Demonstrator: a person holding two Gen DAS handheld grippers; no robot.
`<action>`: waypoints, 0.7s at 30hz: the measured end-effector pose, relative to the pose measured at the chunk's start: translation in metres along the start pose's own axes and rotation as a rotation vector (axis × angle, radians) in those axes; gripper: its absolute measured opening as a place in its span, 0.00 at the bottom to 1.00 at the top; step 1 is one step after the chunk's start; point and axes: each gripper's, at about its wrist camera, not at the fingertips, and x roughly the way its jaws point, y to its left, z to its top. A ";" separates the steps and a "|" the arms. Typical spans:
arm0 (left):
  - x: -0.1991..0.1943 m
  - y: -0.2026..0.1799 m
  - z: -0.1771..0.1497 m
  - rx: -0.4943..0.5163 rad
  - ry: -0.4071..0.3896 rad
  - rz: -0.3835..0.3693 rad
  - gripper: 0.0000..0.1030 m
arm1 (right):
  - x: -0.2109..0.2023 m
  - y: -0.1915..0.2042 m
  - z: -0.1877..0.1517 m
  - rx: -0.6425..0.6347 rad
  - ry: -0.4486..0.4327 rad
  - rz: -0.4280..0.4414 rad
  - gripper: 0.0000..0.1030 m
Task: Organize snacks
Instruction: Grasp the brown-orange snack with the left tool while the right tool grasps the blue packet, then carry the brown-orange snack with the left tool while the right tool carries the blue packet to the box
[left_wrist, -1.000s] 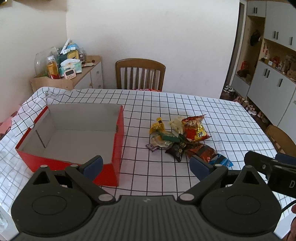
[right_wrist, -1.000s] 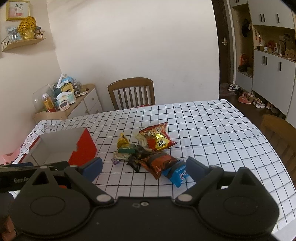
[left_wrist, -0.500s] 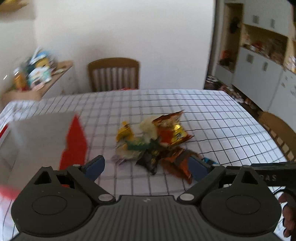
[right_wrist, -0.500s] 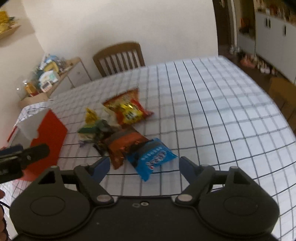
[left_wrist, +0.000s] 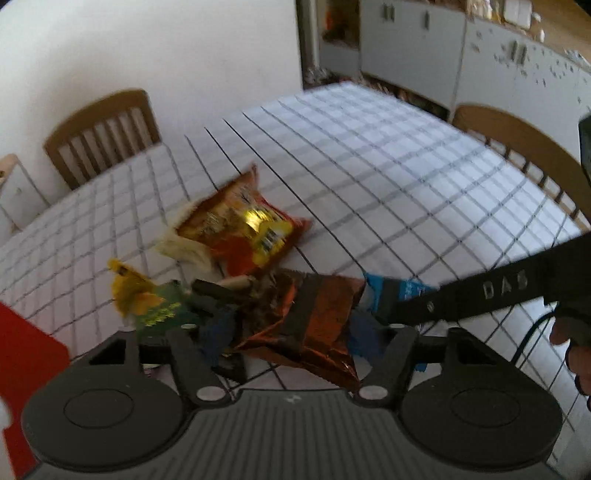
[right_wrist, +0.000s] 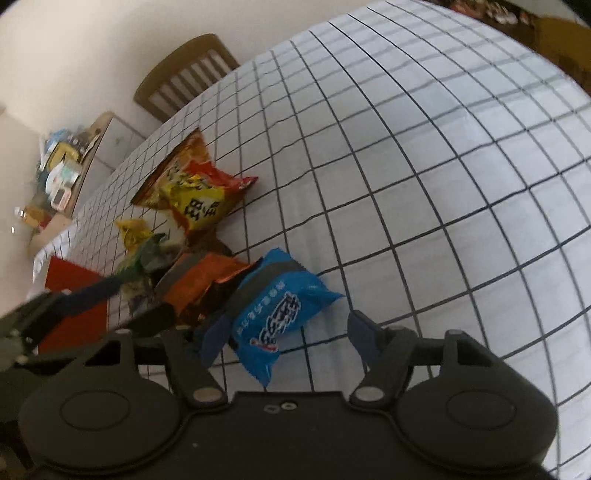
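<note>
Red box (left_wrist: 26, 354) sits at the far left, waiting, and none of the pile is seen in it; the part in view is only its corner. Beside it the left gripper (left_wrist: 291, 332) hangs low over the snack heap, fingers spread wide on either side of the copper bag (left_wrist: 306, 314), not pinching anything that I can see, lined up as if that one is its pick. Yellow packet (left_wrist: 129, 284) and green one (left_wrist: 162, 314) lie just left of it, the big orange bag (left_wrist: 240, 229) behind. Further right, the right gripper (right_wrist: 288, 332) straddles the blue packet (right_wrist: 280, 314), which lies at the pile's near edge on the checked cloth (right_wrist: 443, 184), clear of most of the pile. Its fingers are apart too, one on each side, nothing clamped. Looks like a two-handed grab.
</note>
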 end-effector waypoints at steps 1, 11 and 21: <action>0.005 -0.001 0.001 0.004 0.017 -0.010 0.59 | 0.003 -0.002 0.002 0.013 0.007 0.009 0.65; 0.022 -0.011 0.003 0.022 0.074 -0.028 0.43 | 0.015 0.005 0.007 0.047 0.043 0.055 0.45; 0.004 -0.016 -0.012 -0.082 0.052 0.019 0.41 | -0.002 0.005 -0.001 -0.044 -0.010 0.066 0.33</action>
